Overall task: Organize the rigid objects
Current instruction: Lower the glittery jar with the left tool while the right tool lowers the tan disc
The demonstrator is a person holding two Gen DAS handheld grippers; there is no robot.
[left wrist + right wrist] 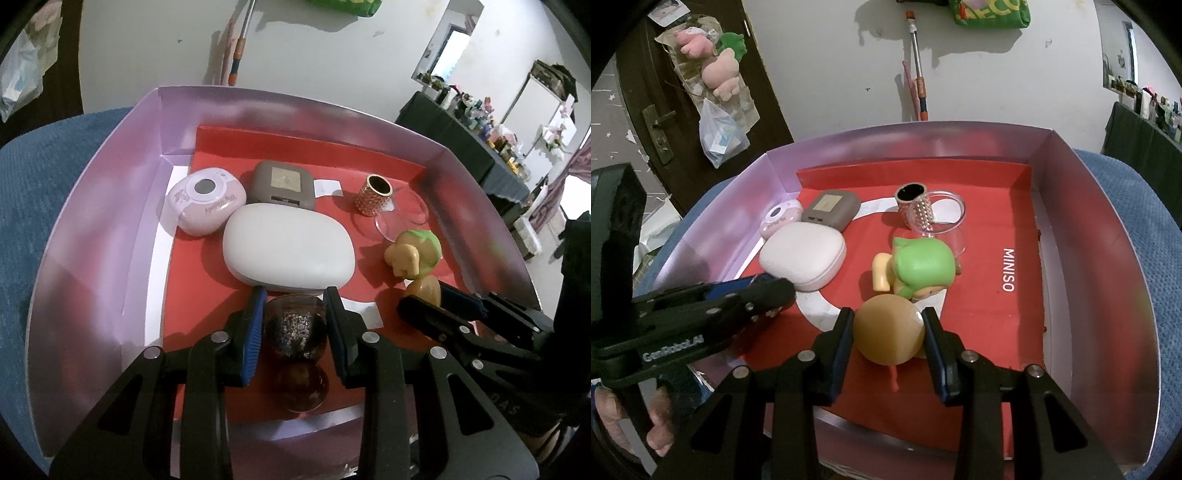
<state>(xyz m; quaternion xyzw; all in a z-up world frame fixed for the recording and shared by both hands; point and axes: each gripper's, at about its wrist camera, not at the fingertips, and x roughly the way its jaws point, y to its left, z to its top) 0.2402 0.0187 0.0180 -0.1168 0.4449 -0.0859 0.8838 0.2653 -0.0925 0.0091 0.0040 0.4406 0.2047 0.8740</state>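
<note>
My left gripper point(295, 300) is shut on a small dark glass ball point(295, 332) with pale speckles inside, low over the near part of the box's red floor point(207, 295). A second dark round part point(301, 384) shows just below it. My right gripper point(887, 314) is shut on a tan round piece point(888, 330), close in front of the green and yellow figure point(919, 269). In the left wrist view the right gripper point(423, 295) comes in from the right with the tan piece point(424, 290) between its fingers. The left gripper point(775, 286) reaches in from the left in the right wrist view.
A purple-walled box point(92, 221) stands on a blue cloth point(33, 192). Inside it lie a white case point(288, 253), a pink case point(205, 205), a grey case point(284, 182), a gold studded cylinder point(373, 197) and a clear lid point(406, 214). A hand point(657, 424) grips the left tool.
</note>
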